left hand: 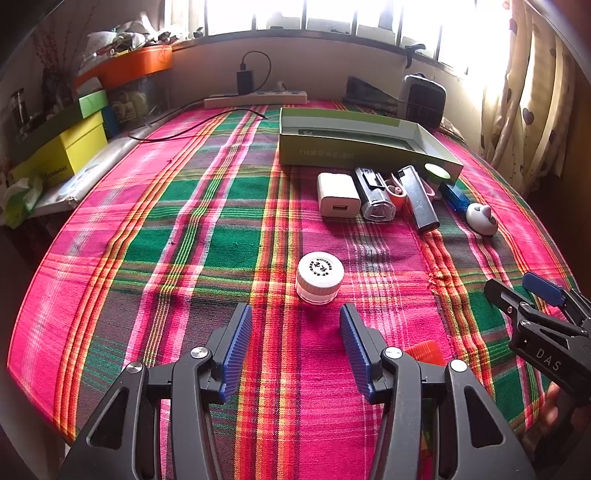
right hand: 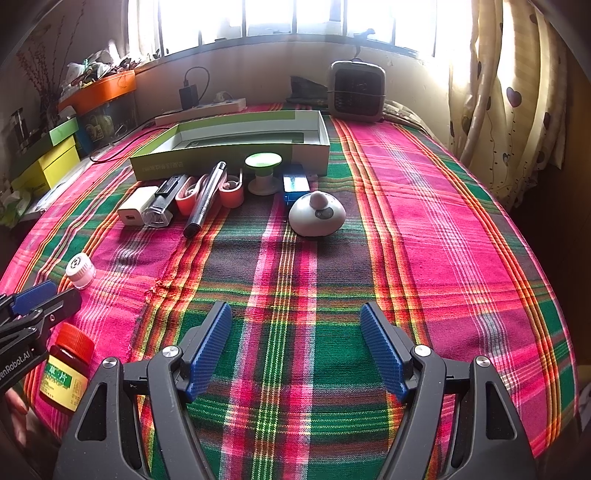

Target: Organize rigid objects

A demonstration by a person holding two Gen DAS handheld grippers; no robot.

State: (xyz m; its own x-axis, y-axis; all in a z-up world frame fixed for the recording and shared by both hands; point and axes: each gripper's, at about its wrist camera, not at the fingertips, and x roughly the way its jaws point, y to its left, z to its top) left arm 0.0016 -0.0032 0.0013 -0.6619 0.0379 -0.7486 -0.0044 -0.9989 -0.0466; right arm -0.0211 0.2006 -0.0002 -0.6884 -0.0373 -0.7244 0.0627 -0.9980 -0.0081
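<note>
Left wrist view: the left gripper (left hand: 295, 317) hangs over a pink-and-green plaid cloth (left hand: 207, 206) with its jaws spread wide and nothing between them; a small white jar (left hand: 320, 277) with a printed lid stands upright just ahead of the gap, slightly toward the right-hand jaw and touching neither. Farther ahead and to the right of the jaws, a row of small items lies in front of an open green box (left hand: 354, 140): a white charger cube (left hand: 338, 195), a clear-and-black case (left hand: 373, 195), a dark bar-shaped device (left hand: 421, 201), a blue item (left hand: 456, 197) and a white dome-shaped gadget (left hand: 480, 218) at the row's right end. An orange ribbed cap (left hand: 424, 350) shows just behind the right-hand jaw. Right wrist view: the right gripper (right hand: 295, 321) also has its jaws spread apart and empty, above bare cloth, with the dome-shaped gadget well ahead of the gap. Beside that gadget stand a green-topped spool (right hand: 263, 173) and what may be pink clips (right hand: 232, 190), though the fisheye blur leaves their shape unclear. To the left of the left-hand jaw stands a brown bottle (right hand: 66, 373) with an orange cap and yellow label, close to the cloth's near edge. A small grey heater (right hand: 357, 91) sits at the far end, beyond the box, below the bright window (right hand: 295, 14).
</note>
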